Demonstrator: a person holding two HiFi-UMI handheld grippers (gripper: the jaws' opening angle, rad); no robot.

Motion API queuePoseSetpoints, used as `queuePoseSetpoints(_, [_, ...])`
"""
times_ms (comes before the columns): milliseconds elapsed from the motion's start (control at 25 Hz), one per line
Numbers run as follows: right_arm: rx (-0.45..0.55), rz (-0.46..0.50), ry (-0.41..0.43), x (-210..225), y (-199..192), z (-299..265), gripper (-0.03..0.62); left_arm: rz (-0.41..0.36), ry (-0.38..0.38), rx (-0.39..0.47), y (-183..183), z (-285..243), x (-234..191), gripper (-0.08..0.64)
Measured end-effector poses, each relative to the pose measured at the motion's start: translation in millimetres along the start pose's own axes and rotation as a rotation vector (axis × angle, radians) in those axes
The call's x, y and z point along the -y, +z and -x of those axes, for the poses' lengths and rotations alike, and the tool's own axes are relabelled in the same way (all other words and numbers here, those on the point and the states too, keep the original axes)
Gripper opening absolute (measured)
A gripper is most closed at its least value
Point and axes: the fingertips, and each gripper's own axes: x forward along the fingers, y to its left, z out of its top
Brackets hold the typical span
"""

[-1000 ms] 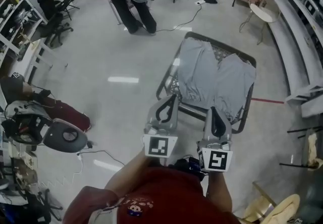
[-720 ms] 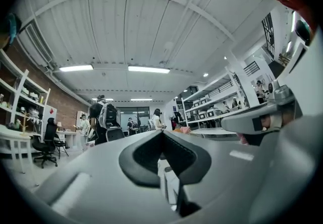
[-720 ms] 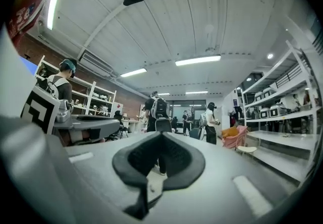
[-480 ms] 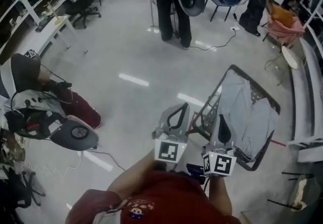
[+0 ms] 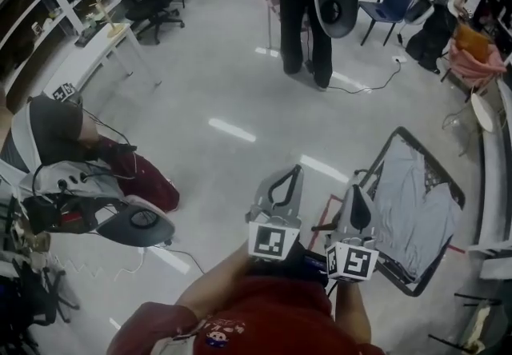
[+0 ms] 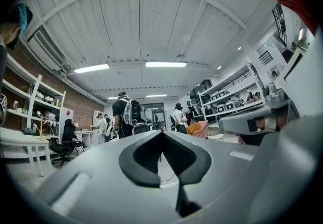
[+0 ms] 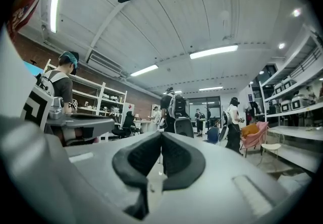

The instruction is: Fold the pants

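Observation:
Light grey pants (image 5: 420, 201) lie spread flat on a dark mesh table (image 5: 432, 163) at the right of the head view. Both grippers are held side by side in front of my body, to the left of the table's near corner, touching neither it nor the pants. My left gripper (image 5: 290, 173) hangs over bare floor, jaws shut with nothing between them (image 6: 161, 133). My right gripper (image 5: 358, 189) sits by the table's left edge, also shut and empty (image 7: 161, 134). Both gripper views look level across the room and show no pants.
A person with a backpack rig (image 5: 314, 9) stands on the floor ahead. A blue chair (image 5: 394, 0) and a pink chair (image 5: 474, 53) stand at the back right. A white desk (image 5: 96, 49), a seated person (image 5: 56, 137) and floor cables lie to the left.
Both grippers and my view have swung left, away from the table. The pants and table have slid from the picture's middle to its right edge. The jaws stayed shut.

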Motion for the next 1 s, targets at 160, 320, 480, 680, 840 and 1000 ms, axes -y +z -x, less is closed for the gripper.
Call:
queuePoseSetpoints(160, [0.011, -0.011, -0.012, 0, -8, -35, 0.003, -0.004, -0.002, 0.027, -7, -28, -20, 0.006])
queuePoseSetpoints(320, [0.019, -0.026, -0.059, 18, -16, -70, 0.003, -0.034, -0.052, 0.041, -13, -73, -27, 0.006])
queuePoseSetpoints(480, [0.016, -0.036, -0.138, 53, -23, -99, 0.003, -0.045, -0.145, 0.056, -19, -132, -14, 0.006])
queuePoseSetpoints(680, [0.005, -0.048, -0.273, 106, -22, -126, 0.003, -0.074, -0.298, 0.083, -13, -205, 13, 0.006])
queuePoseSetpoints(840, [0.017, -0.055, -0.410, 165, -20, -134, 0.003, -0.067, -0.418, 0.127, -4, -257, 48, 0.006])
queuePoseSetpoints(1000, [0.018, -0.032, -0.536, 211, -12, -130, 0.003, 0.008, -0.526, 0.180, 10, -301, 86, 0.006])
